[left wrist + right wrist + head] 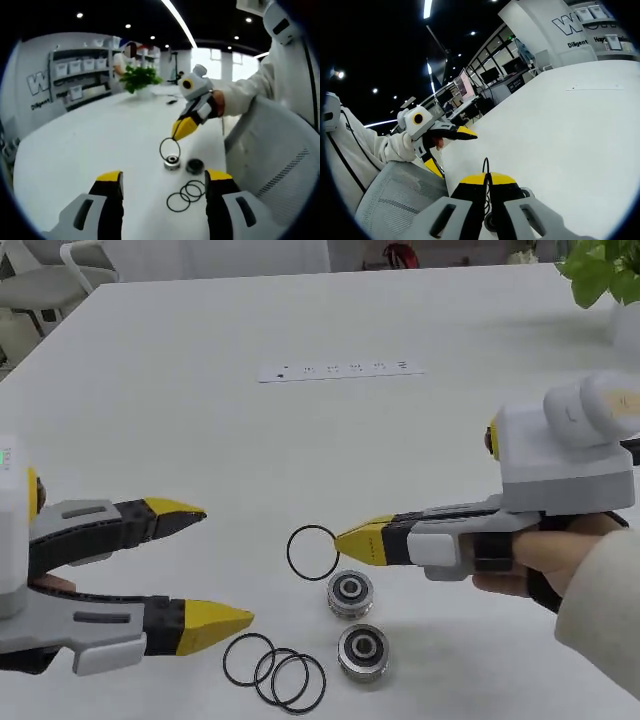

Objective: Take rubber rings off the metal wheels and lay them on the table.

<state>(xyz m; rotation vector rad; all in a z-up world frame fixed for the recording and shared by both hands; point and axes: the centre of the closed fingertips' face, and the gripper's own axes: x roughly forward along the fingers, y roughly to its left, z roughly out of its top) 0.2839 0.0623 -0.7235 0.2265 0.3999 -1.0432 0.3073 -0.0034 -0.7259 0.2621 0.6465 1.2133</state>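
White table (300, 440), right gripper (341, 541) pinching tilted ring (290, 543), 3 rings (275, 670) flat

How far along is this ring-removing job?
Done: three rubber rings lie on the table. In hand: the right gripper is shut on a fourth ring, by the two metal wheels. Still to do: laying it down; whether the wheels carry more rings is too small to tell. The left gripper is open, empty.

Large lettering (37, 82) on the wall just left of the storage shelving (80, 75) begins "W"; the remainder is cut off. Smaller line (41, 104) directly beneath it, also left of the shelving, reads partly "Diligen". Power strip (340, 370) markings illegible
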